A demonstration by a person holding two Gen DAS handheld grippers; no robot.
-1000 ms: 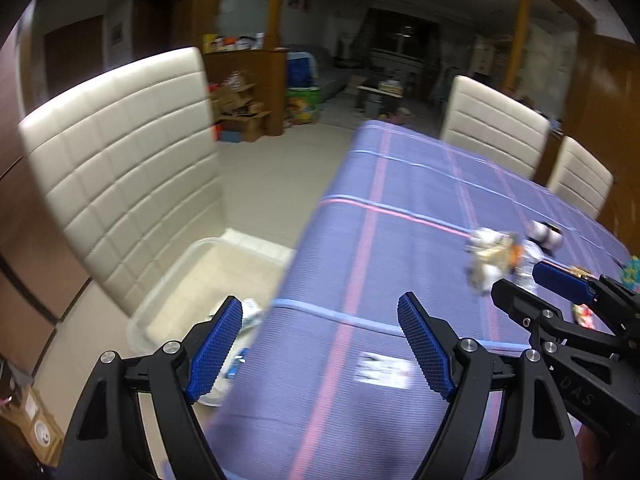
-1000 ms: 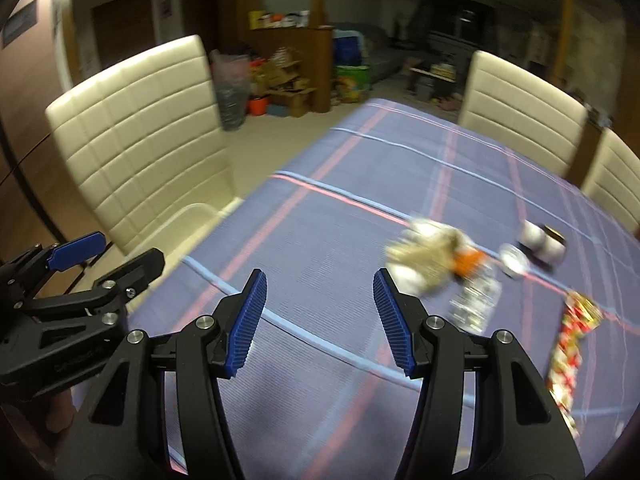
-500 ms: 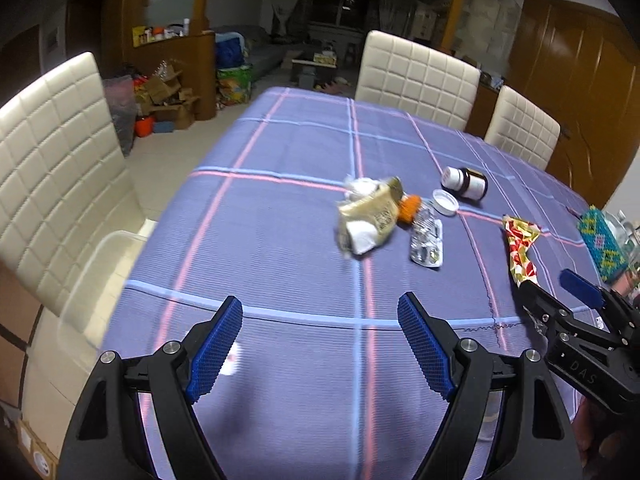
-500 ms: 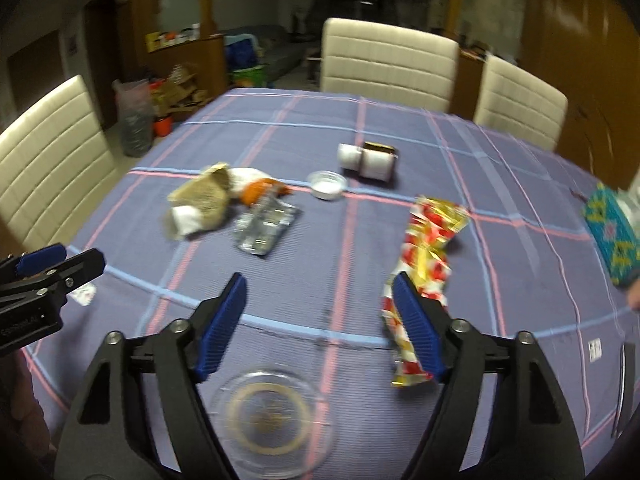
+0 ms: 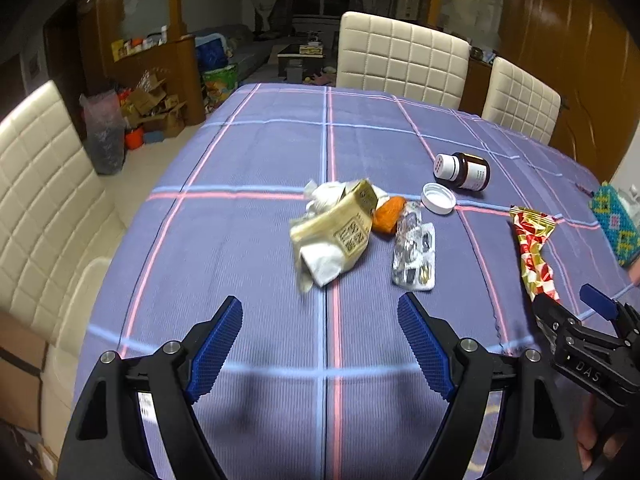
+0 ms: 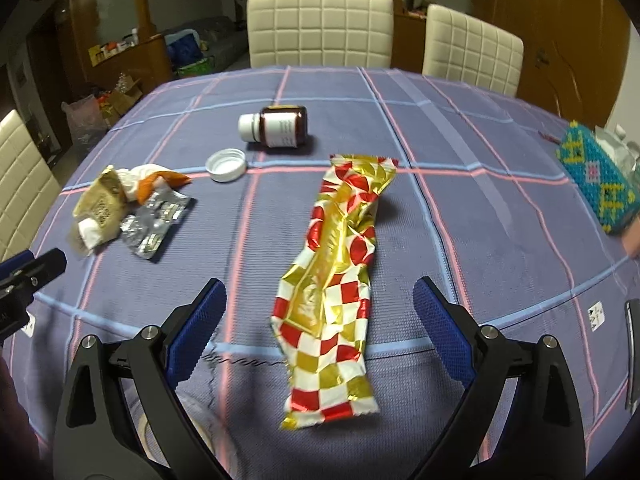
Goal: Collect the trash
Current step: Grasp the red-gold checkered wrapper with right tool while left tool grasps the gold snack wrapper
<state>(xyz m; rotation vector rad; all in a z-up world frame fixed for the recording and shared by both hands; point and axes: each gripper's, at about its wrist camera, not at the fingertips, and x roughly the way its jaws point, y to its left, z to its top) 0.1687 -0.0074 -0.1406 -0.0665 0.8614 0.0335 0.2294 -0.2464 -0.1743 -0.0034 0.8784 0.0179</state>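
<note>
Now, right gripper [image 6: 320,320]: your jaws were opening, straddling wrapper [image 6: 334,292] to grab it.
Left gripper [image 5: 320,344]: you held jaws wide, empty, aimed at carton [image 5: 338,236].

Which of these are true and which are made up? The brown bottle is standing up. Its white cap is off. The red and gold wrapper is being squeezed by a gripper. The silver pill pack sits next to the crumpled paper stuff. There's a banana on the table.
1. The brown bottle is standing up. False: it lies on its side on the tablecloth.
2. Its white cap is off. True: it lies open side up beside the bottle.
3. The red and gold wrapper is being squeezed. False: the right gripper is opening, its pads clear of the wrapper between them.
4. The silver pill pack sits next to the crumpled paper pile. True.
5. There's a banana. False: none shows.
</note>
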